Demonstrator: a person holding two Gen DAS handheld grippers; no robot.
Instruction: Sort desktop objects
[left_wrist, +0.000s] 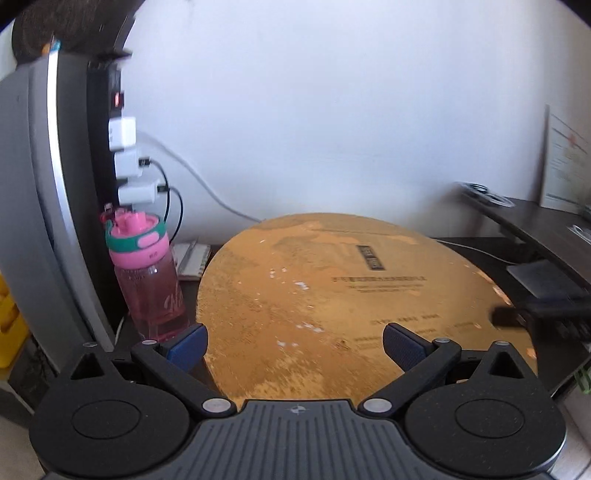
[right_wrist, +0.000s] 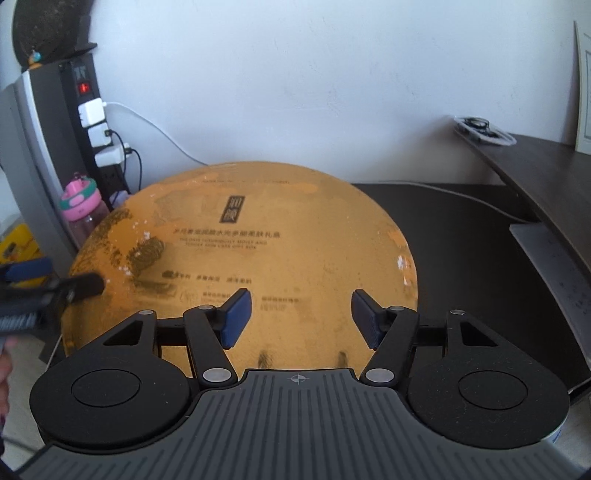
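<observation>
Left wrist view: nothing is being held by the left gripper (left_wrist: 295, 345) or right gripper (right_wrist: 301, 319), jaws apart, over the orange box (right_wrist: 240, 236) on the desk (right_wrist: 461, 240) (pink bottle (left_wrist: 151, 280) apparently unsorted).

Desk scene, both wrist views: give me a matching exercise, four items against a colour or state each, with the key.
Things:
1. box
2. water bottle
3. left gripper
4. power strip switch

Descriptions:
A. pink, with a green band on the lid
B. lit red
C. orange-brown, with dark printed text on top
D. open, holding nothing

Pairs: 1-C, 2-A, 3-D, 4-B
</observation>
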